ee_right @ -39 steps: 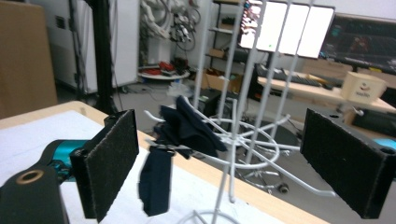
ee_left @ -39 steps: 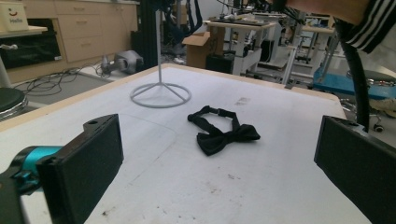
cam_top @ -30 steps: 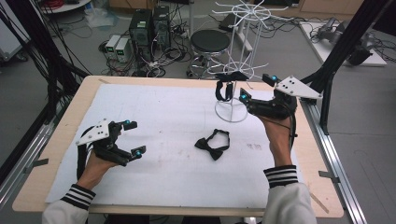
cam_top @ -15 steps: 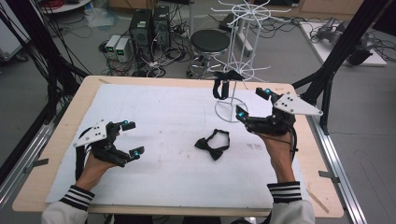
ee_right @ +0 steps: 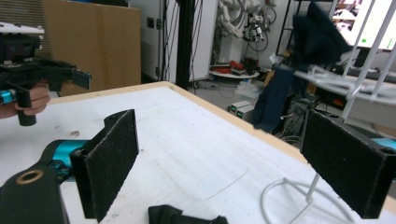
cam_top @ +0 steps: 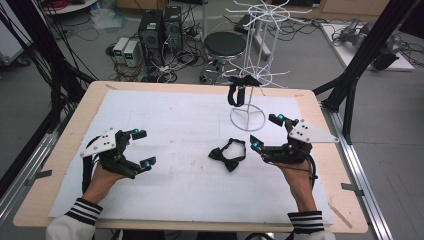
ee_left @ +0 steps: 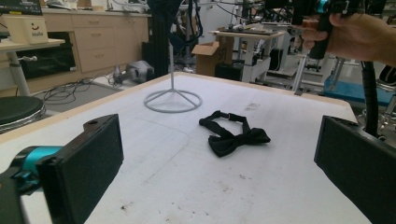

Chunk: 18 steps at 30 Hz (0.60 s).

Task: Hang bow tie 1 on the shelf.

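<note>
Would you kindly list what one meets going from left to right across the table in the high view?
Left gripper → bow tie → right gripper.

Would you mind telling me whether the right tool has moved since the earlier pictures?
Yes. In the high view the right tool has come down and back toward the person, away from the white wire stand, nearer the bow tie on the table.

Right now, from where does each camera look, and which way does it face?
High view: above the person's side, looking down on the white-covered wooden table; both forearms show.
Left gripper view: rides the left gripper, facing the black fabric bow tie; own jaws open.
Right gripper view: rides the right gripper, facing the white wire stand; own jaws open.
All share the bow tie and stand.
</note>
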Tool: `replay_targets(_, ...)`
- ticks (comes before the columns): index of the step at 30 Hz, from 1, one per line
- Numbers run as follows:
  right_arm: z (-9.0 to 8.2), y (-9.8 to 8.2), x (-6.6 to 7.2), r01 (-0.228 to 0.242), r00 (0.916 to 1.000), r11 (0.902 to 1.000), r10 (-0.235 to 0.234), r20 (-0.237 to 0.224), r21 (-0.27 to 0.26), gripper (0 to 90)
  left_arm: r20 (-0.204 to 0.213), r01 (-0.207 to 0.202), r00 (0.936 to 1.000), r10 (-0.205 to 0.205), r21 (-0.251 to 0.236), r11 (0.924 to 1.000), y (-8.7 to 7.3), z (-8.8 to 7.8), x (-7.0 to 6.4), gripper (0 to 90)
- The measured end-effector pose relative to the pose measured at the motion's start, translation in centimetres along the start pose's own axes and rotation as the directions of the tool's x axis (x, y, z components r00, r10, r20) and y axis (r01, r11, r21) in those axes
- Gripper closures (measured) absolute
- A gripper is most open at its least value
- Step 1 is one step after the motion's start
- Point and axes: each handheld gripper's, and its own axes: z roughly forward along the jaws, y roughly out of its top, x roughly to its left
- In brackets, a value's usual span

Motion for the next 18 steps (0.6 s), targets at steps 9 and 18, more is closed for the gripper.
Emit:
replay_targets(9,-0.1,-2.1,0.6,-0.014,0.9994,0.9996,0.015,-0.032,0.023,10.9,0.000,-0.003,1.0000,0.003,-0.003,1.0000,0.0,0.0,0.0,1.7)
replay_targets(18,-0.2,-4.1,1.6,-0.018,0.9989,0.9989,0.020,-0.043,0.044,10.9,-0.004,0.000,1.0000,0.000,-0.005,1.0000,0.0,-0.1,0.1,1.7)
